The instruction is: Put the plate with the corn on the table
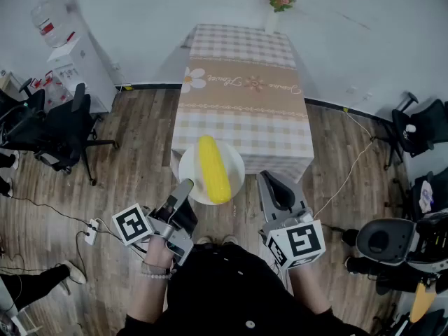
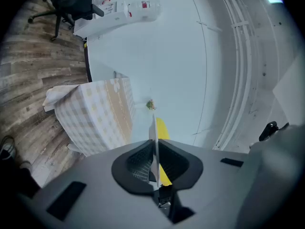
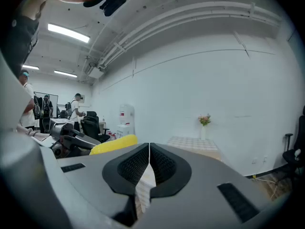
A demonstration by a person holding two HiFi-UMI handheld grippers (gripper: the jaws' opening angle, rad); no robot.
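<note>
Plate [image 1: 236, 161], rim pinched by left gripper [image 1: 185, 187] just short of the table [image 1: 241, 110]; right gripper [image 1: 274, 190] pressed together, empty. One-sided grip could tip the corn cob [image 1: 213, 168] off.

Head view sits up high, staring steeply down onto both tools, the tabletop [image 1: 241, 82] just ahead. The left gripper view rides tight behind the left hand-held gripper [image 1: 186, 186], rolled sideways, so the floor [image 2: 28, 56] climbs its left edge. The right gripper view sits level behind the right hand-held gripper [image 1: 271, 187], looking across the room. All three catch the tabletop and the flowers [image 1: 280, 0] by its far right corner.
</note>
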